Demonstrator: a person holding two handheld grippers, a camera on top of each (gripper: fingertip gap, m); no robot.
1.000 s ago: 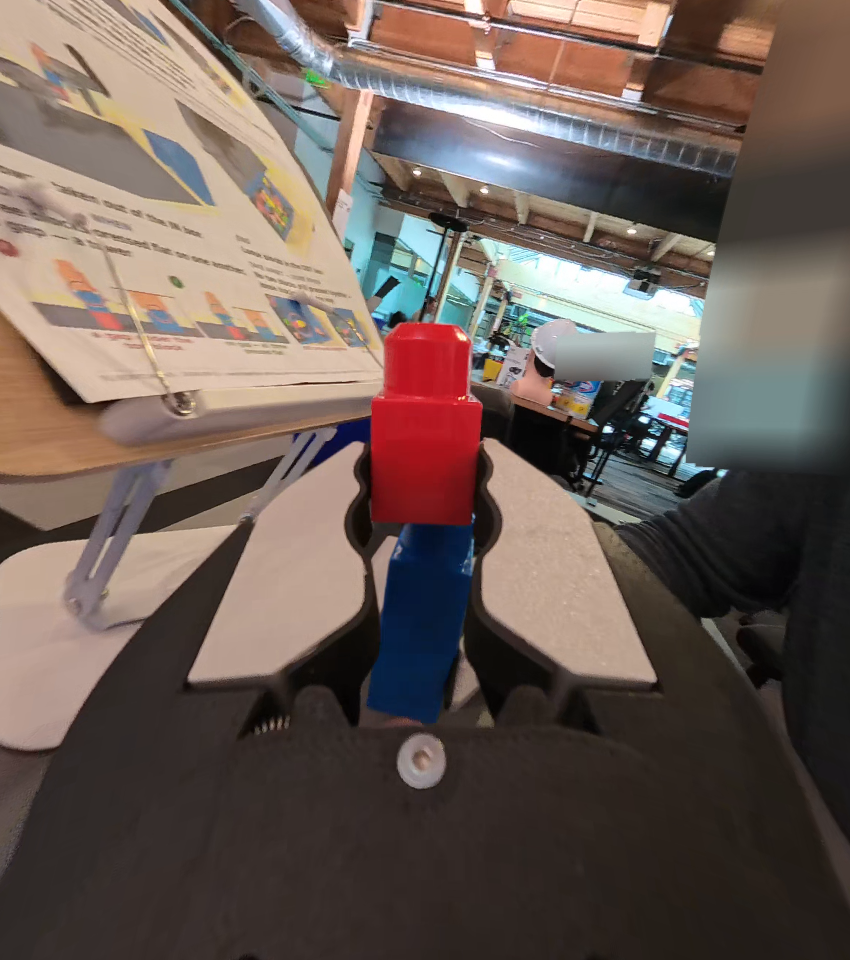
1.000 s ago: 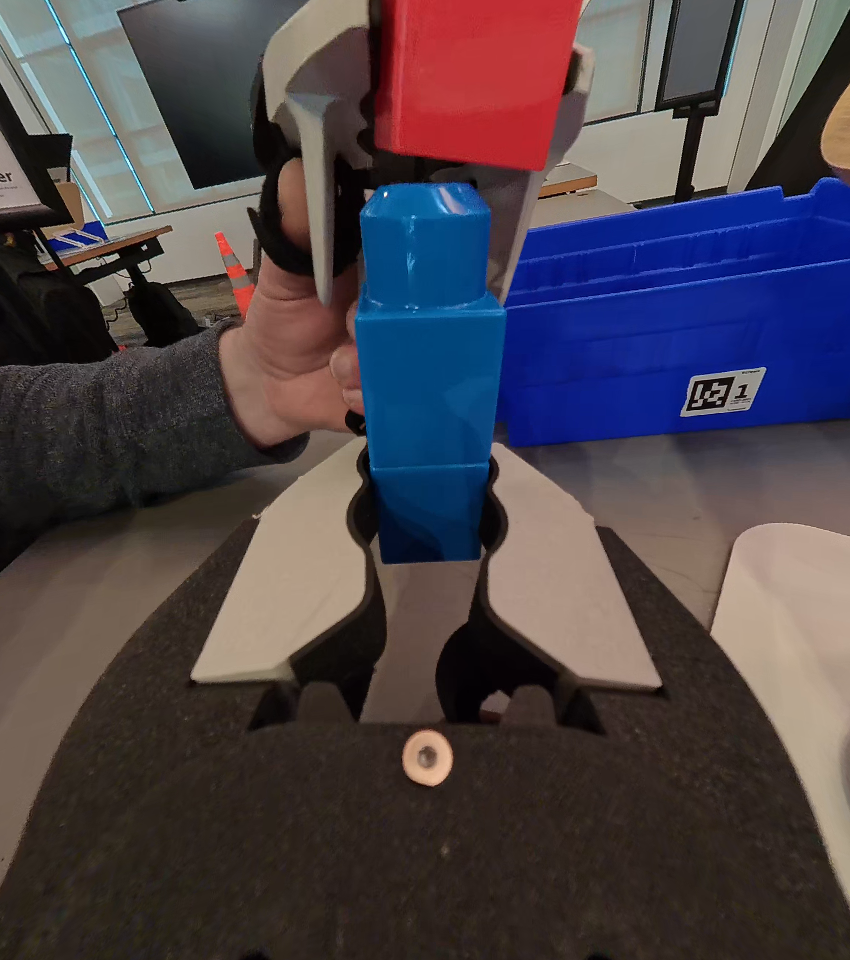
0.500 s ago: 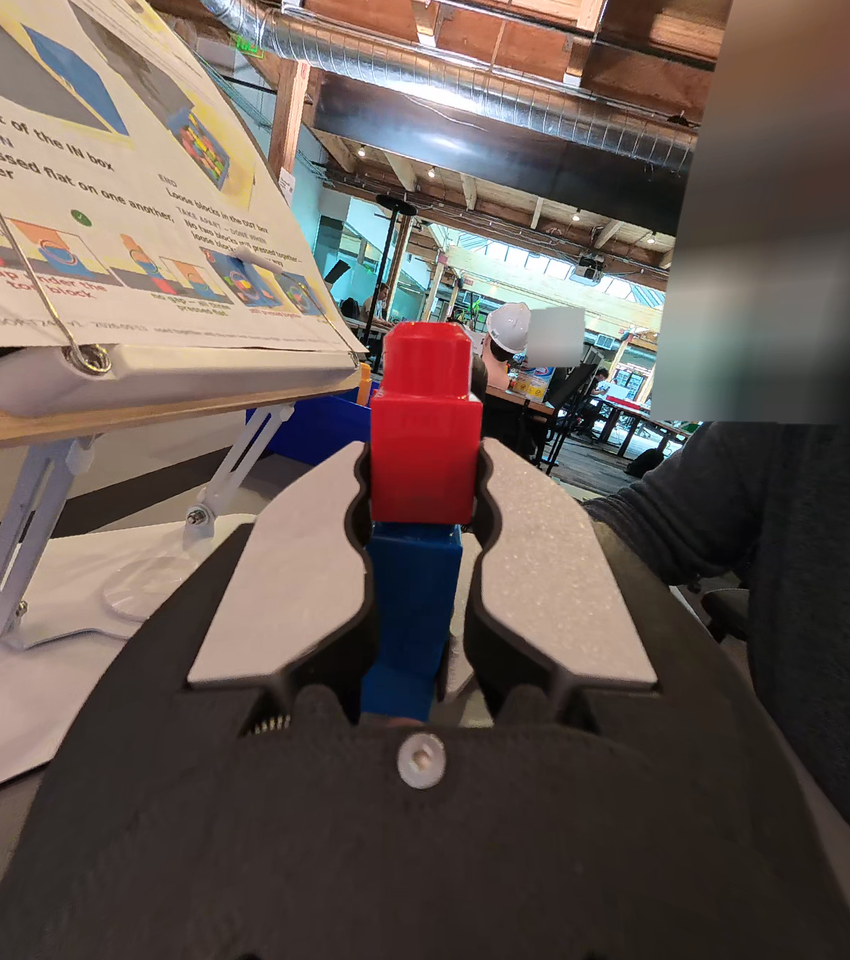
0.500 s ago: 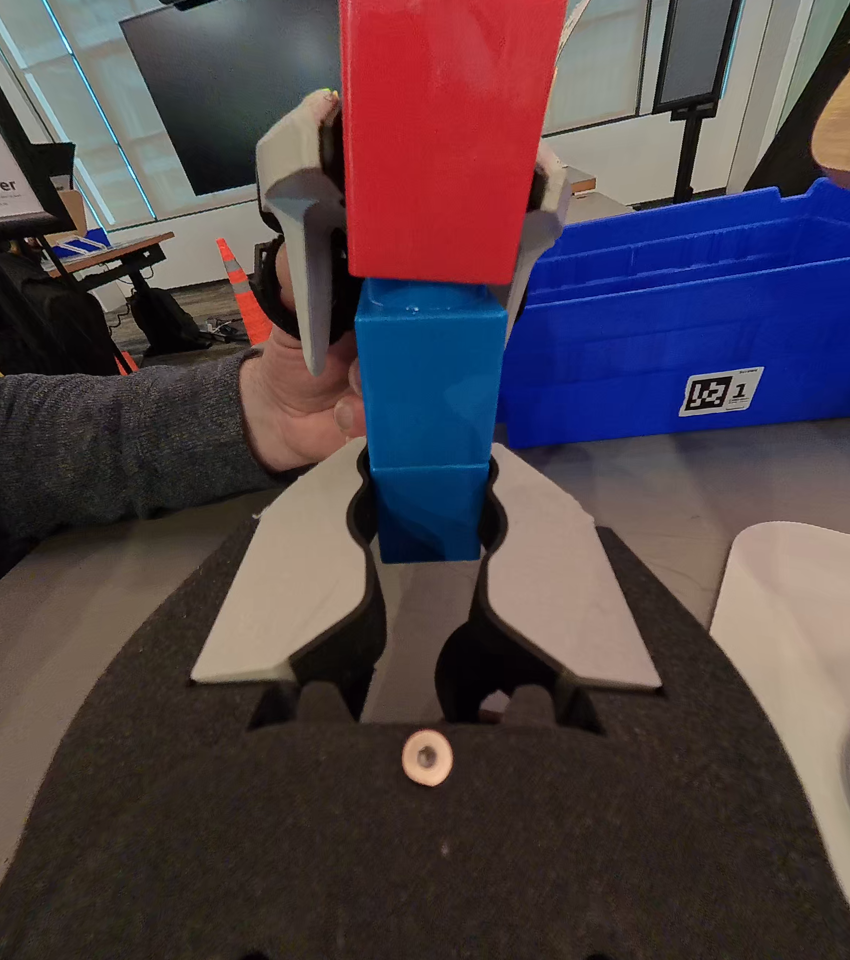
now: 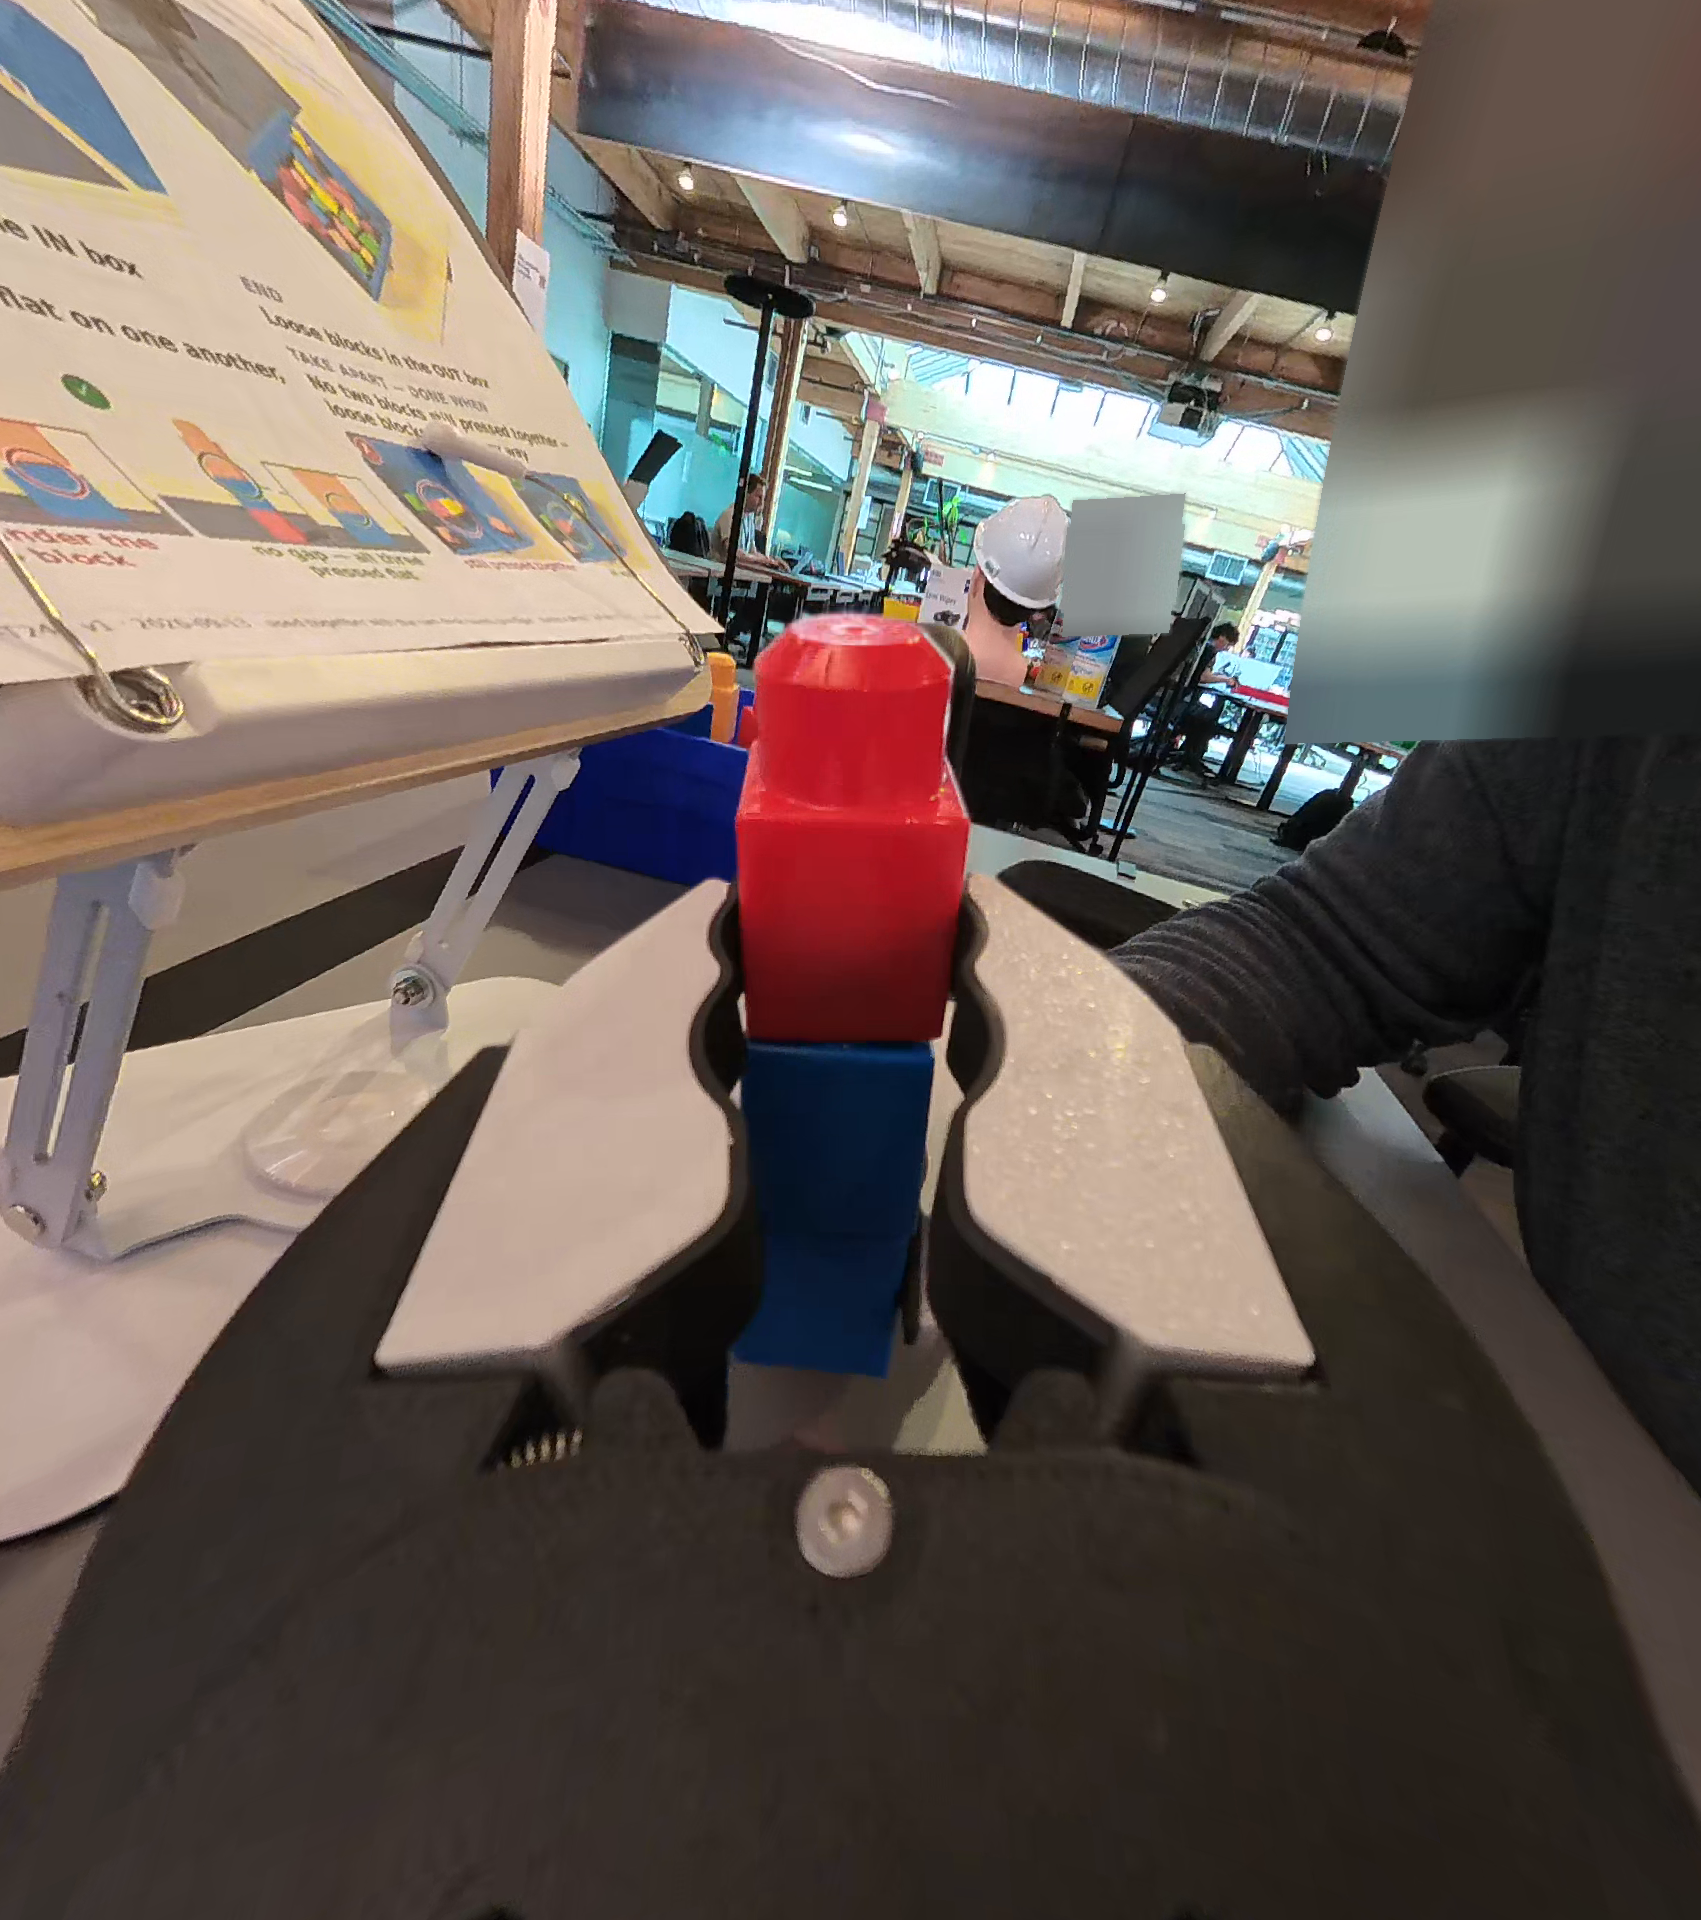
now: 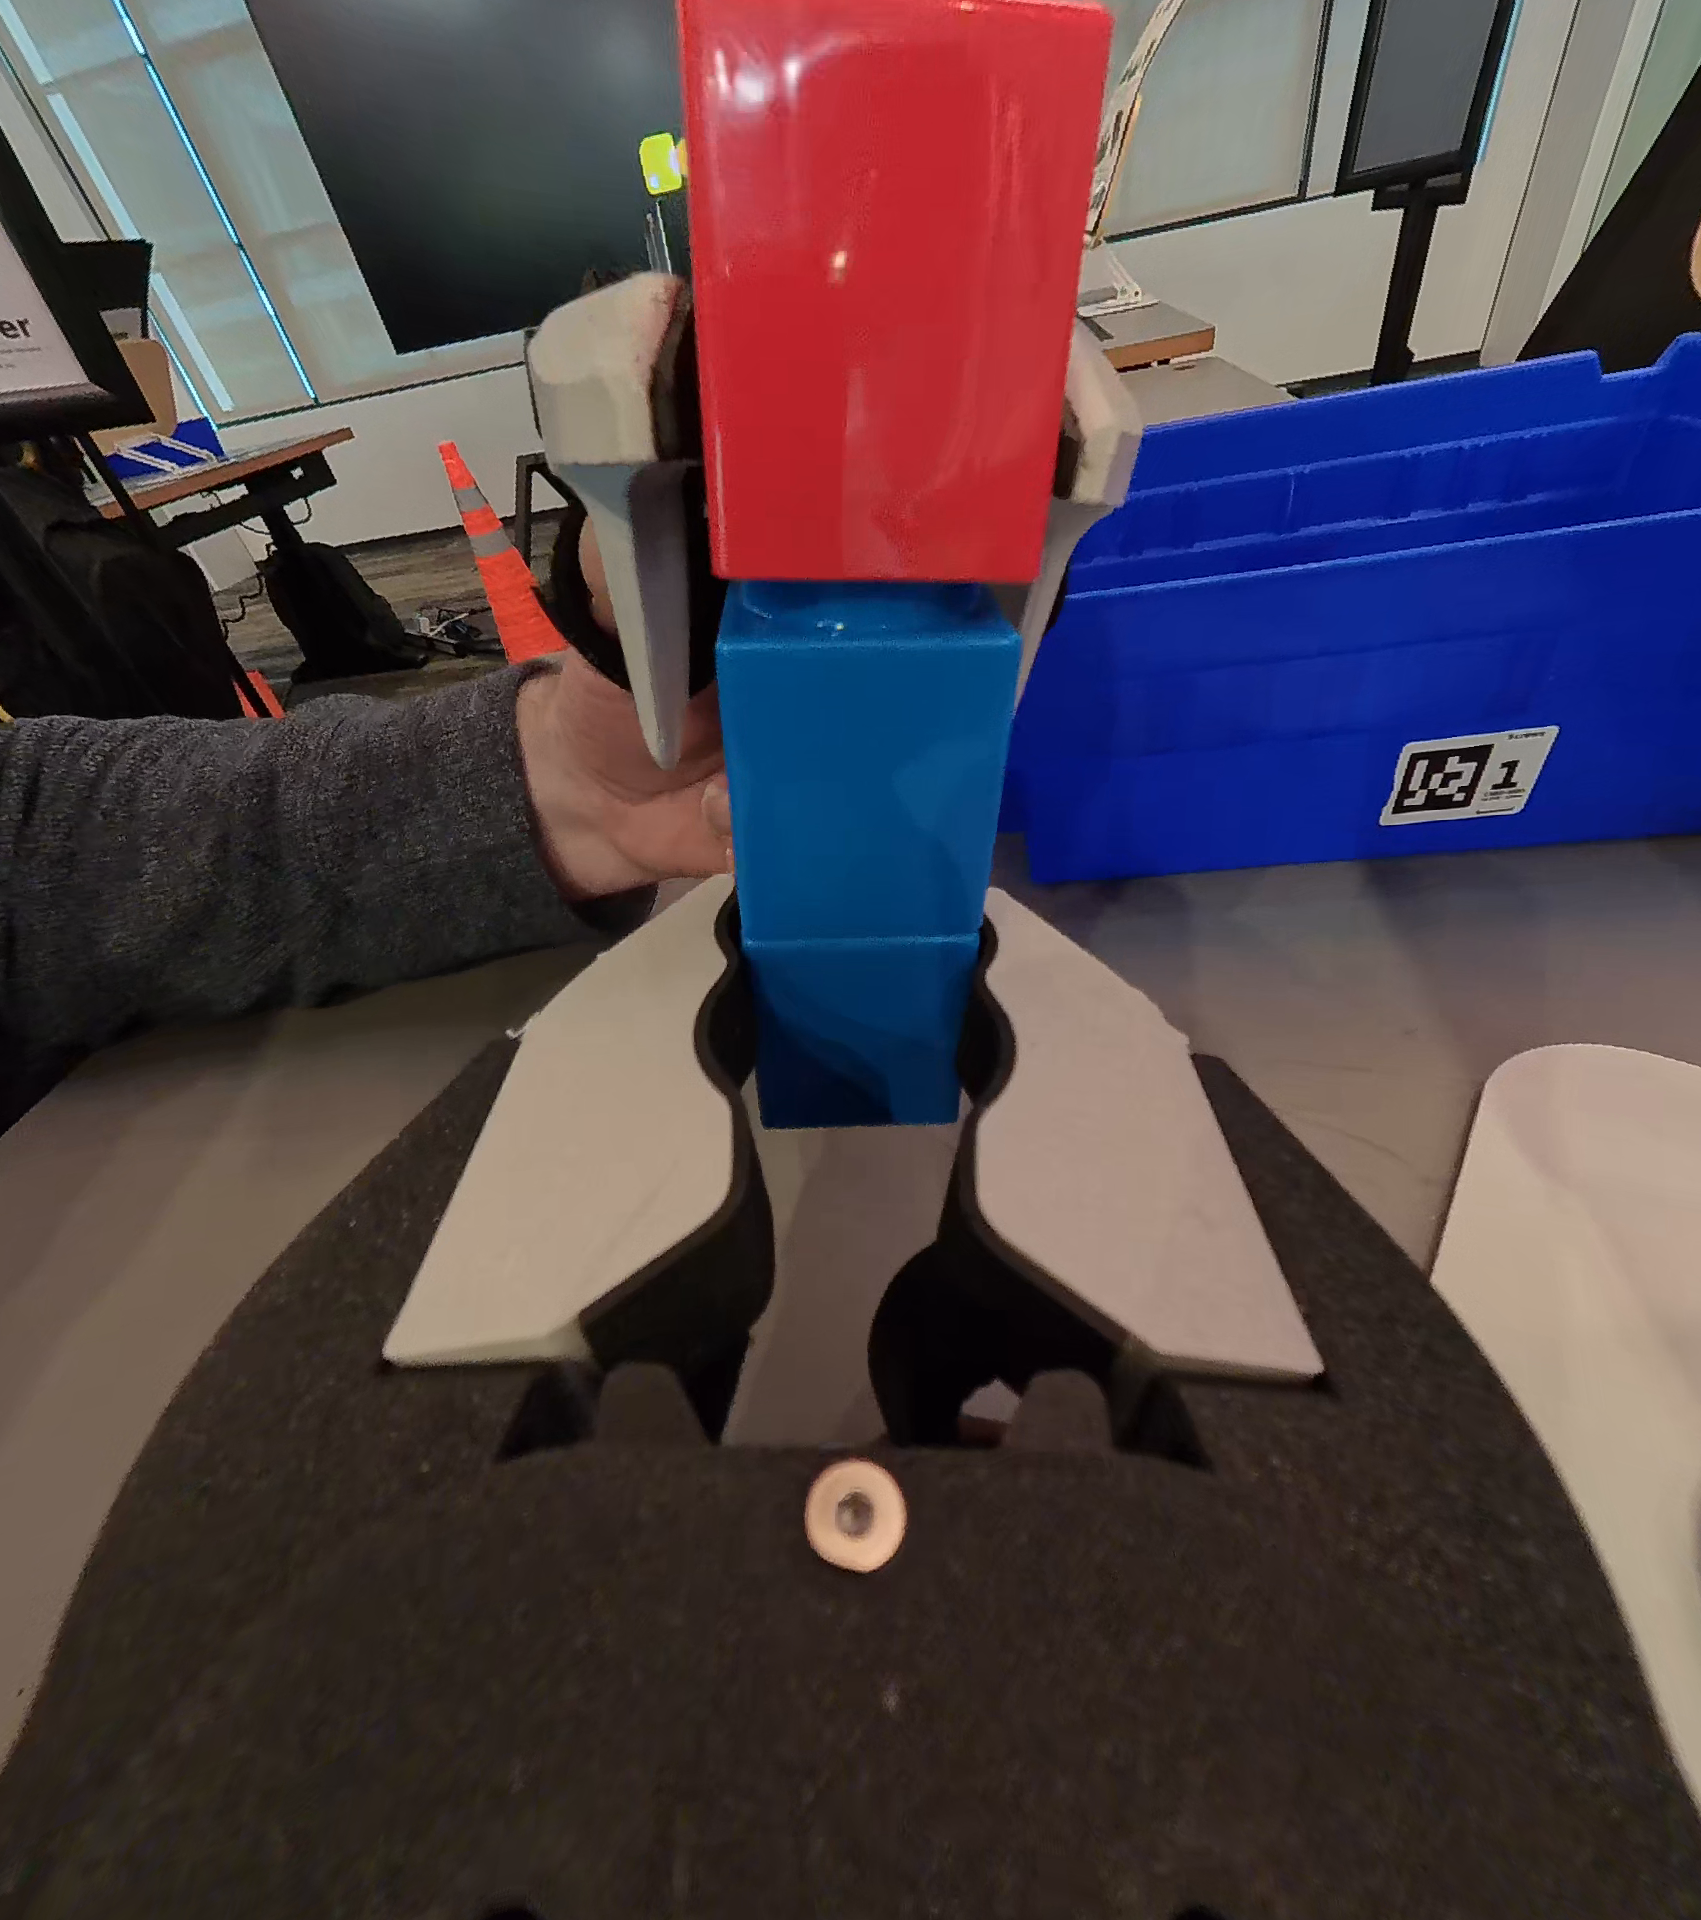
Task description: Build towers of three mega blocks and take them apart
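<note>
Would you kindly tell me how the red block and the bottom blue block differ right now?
The red block tops the stack; the bottom blue block is lowest. The left tongs grip the red block; the right tongs grip the bottom blue block. Both share one upright tower.

My left gripper point(image 5: 846, 977) is clamped level on what it carries, above my right gripper point(image 6: 861, 1023), which is likewise clamped and points forward. My left hand point(image 6: 617, 779) wraps its handle, grey sleeve point(image 6: 202, 852) reaching in from the side.
</note>
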